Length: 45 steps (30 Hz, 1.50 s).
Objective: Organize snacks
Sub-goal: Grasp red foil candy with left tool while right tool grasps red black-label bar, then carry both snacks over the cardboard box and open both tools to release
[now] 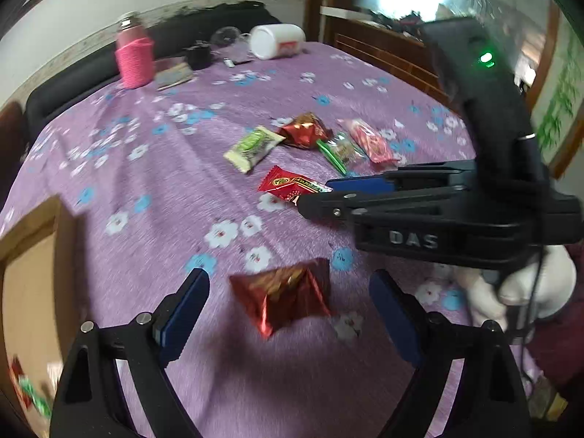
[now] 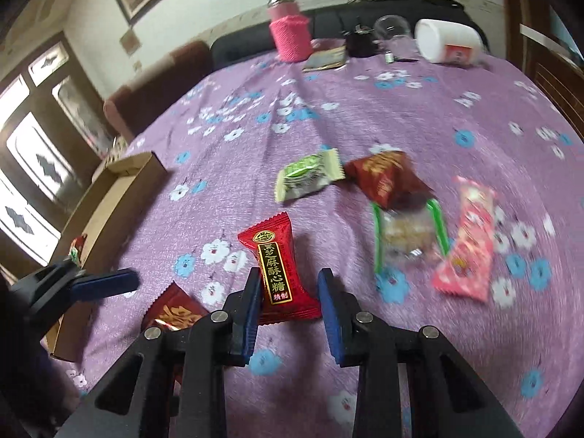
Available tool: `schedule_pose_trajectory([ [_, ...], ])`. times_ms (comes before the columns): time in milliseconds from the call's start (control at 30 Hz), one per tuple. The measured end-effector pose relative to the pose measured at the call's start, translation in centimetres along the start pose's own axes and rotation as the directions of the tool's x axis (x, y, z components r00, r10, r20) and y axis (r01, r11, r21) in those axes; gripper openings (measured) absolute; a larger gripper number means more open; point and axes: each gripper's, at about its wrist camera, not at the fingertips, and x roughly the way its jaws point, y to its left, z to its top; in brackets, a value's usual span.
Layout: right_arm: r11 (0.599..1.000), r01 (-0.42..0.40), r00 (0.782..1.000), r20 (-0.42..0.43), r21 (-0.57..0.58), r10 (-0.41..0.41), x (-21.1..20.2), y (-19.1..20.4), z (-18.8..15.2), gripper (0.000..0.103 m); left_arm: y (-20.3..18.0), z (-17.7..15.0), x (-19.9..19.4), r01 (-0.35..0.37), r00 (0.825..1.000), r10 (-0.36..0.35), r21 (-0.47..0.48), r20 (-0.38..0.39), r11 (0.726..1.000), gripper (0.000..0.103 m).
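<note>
My left gripper (image 1: pixel 288 284) is open just above the purple flowered cloth, its blue pads either side of a red foil pyramid snack (image 1: pixel 283 295) and apart from it. My right gripper (image 2: pixel 288 281) is open around the near end of a flat red candy packet (image 2: pixel 279 273); the same packet shows in the left wrist view (image 1: pixel 288 185) at the right gripper's tips. Further back lie a green-white packet (image 2: pixel 308 177), a second red foil snack (image 2: pixel 387 177), a clear green-edged packet (image 2: pixel 408 235) and a pink packet (image 2: pixel 469 241). An open cardboard box (image 2: pixel 106 200) sits at the left.
At the table's far edge stand a pink knit-covered bottle (image 2: pixel 290 33), a white jar on its side (image 2: pixel 450 45), a glass (image 2: pixel 392 29) and small dark items. The box (image 1: pixel 33 277) holds a few wrapped snacks. A dark sofa runs behind the table.
</note>
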Motion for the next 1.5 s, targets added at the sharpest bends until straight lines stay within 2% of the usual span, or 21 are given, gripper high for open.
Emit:
schedule_pose_trajectory([
  [67, 0.999, -0.028, 1.000, 0.014, 0.037, 0.028, -0.2, -0.8, 0.0, 0.032, -0.2, 0.2, 0.9, 0.009, 1.000, -0.009, 0.023, -0.013, 1.000, 0.088],
  [133, 0.997, -0.054, 0.998, 0.018, 0.053, 0.053, -0.1, -1.1, 0.3, 0.032, -0.4, 0.1, 2.0, 0.021, 0.998, -0.019, 0.034, -0.059, 0.999, 0.088],
  [167, 0.996, -0.065, 0.998, 0.019, 0.059, 0.064, -0.1, -1.2, 0.3, 0.032, -0.6, 0.0, 2.2, 0.030, 0.997, -0.028, 0.036, -0.073, 0.999, 0.085],
  [200, 0.995, -0.074, 0.997, 0.017, 0.065, 0.073, 0.0, -1.3, 0.3, 0.032, -0.7, -0.2, 2.3, 0.052, 0.995, -0.049, 0.032, -0.087, 0.998, 0.079],
  [233, 0.994, -0.081, 0.997, 0.015, 0.069, 0.081, 0.0, -1.3, 0.3, 0.032, -0.8, -0.3, 2.0, 0.045, 0.996, -0.042, 0.033, -0.076, 0.998, 0.062],
  [267, 0.994, -0.082, 0.997, 0.015, 0.069, 0.081, 0.0, -1.3, 0.3, 0.033, -0.8, -0.4, 1.8, 0.051, 0.996, -0.049, 0.029, -0.073, 0.998, 0.050],
  [300, 0.995, -0.079, 0.997, 0.014, 0.066, 0.079, 0.0, -1.2, 0.2, 0.033, -0.6, -0.5, 1.6, 0.067, 0.995, -0.066, 0.011, -0.074, 0.998, 0.047],
  [400, 0.997, -0.063, 0.998, 0.013, 0.048, 0.062, 0.0, -0.7, 0.1, 0.033, -0.1, -0.6, 1.1, 0.085, 0.995, -0.087, -0.041, -0.052, 0.996, 0.045],
  [533, 0.998, -0.053, 0.998, 0.022, 0.044, 0.053, 0.2, -0.6, 0.1, 0.033, -0.8, -0.7, 1.3, 0.056, 0.998, -0.057, -0.032, -0.041, 0.998, 0.044],
  [600, 0.998, -0.048, 0.999, 0.027, 0.042, 0.047, 0.2, -0.6, 0.1, 0.032, -0.9, -0.7, 0.9, 0.056, 0.998, -0.057, -0.048, -0.025, 0.997, 0.039],
  [667, 0.999, -0.030, 0.999, 0.047, 0.035, 0.029, -0.1, -0.5, 0.1, 0.032, -0.5, -0.7, 0.2, 0.069, 0.998, -0.068, -0.086, 0.006, 0.994, 0.025],
  [867, 1.000, -0.019, 0.994, 0.110, 0.020, 0.017, -1.1, 0.2, 0.0, 0.033, 2.1, -1.9, -2.7, 0.088, 0.993, -0.068, -0.224, 0.099, 0.970, 0.024],
  [1033, 1.000, -0.015, 0.993, 0.115, 0.019, 0.013, -1.6, 1.1, -0.1, 0.033, 5.0, -3.5, -7.6, 0.114, 0.981, -0.053, -0.334, 0.187, 0.936, 0.024],
  [1200, 0.995, -0.100, 0.988, 0.118, 0.002, 0.099, -2.9, 4.8, 0.6, 0.033, 9.8, -5.2, -13.3, 0.065, 0.968, 0.045, -0.424, 0.247, 0.904, 0.025],
  [1367, 0.982, -0.175, 0.979, 0.088, -0.078, 0.181, -2.5, 10.8, 2.2, 0.033, 16.4, -7.2, -16.0, 0.001, 0.961, 0.150, -0.546, 0.233, 0.838, 0.025],
  [1500, 0.965, -0.234, 0.971, 0.029, -0.117, 0.239, -0.3, 15.9, 3.2, 0.034, 21.6, -9.2, -15.7, 0.009, 0.967, 0.158, -0.643, 0.201, 0.766, 0.025],
])
